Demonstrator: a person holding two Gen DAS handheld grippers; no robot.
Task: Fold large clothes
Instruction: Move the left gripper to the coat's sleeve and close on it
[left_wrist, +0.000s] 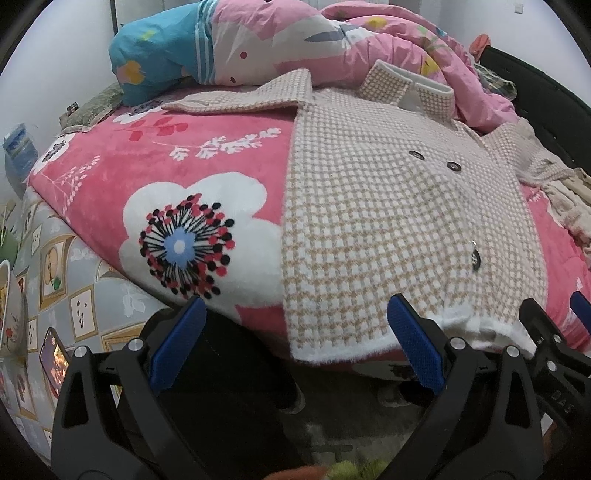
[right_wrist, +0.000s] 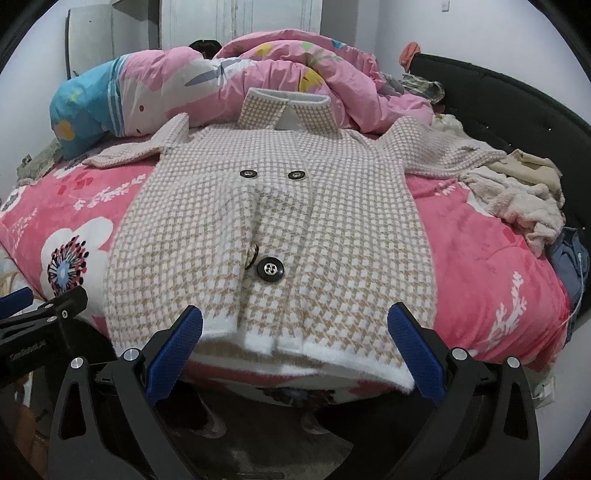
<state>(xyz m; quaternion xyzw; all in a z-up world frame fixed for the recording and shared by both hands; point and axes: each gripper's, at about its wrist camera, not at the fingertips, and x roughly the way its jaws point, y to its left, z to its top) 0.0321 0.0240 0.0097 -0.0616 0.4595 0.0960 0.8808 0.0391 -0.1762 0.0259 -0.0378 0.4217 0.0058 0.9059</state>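
A beige-and-white houndstooth coat (right_wrist: 273, 229) lies front-up on the pink flowered blanket (right_wrist: 480, 258). Its collar (right_wrist: 288, 107) is at the far end and its white hem (right_wrist: 295, 347) hangs at the bed's near edge. The sleeves spread out to both sides, and dark buttons (right_wrist: 270, 270) show down the front. My right gripper (right_wrist: 295, 314) stands open just before the middle of the hem, holding nothing. My left gripper (left_wrist: 297, 306) is open too, at the coat's (left_wrist: 388, 229) left hem corner, with the right gripper (left_wrist: 556, 306) beside it.
A crumpled pink duvet (right_wrist: 295, 66) and a blue-ended pillow (right_wrist: 85, 107) lie behind the collar. Cream clothes (right_wrist: 517, 192) are piled at the right by the black headboard (right_wrist: 517, 110). A lit phone (left_wrist: 55, 362) rests on the grey patterned sheet at the left. Dark floor lies below the bed edge.
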